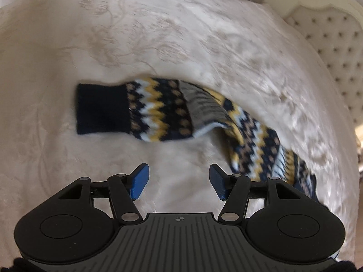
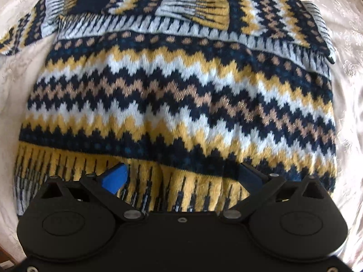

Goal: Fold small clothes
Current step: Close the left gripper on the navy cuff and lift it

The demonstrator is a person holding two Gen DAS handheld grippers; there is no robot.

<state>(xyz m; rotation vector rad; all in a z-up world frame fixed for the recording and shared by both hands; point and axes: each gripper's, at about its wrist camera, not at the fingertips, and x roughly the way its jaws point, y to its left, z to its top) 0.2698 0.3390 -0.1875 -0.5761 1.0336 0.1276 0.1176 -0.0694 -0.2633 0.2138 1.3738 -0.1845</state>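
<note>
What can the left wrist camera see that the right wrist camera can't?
Only the left wrist view shows the sweater's sleeve stretched out with its dark cuff, a padded headboard, and the left hand-held gripper, open over bare bedspread.

Only the right wrist view shows the sweater's folded body up close, and the right hand-held gripper, open above its yellow striped hem.

Both show the same zigzag sweater lying on the pale bedspread.

Black tongs [image 1: 179, 181], blue ribbed pads [image 1: 140, 180]
</note>
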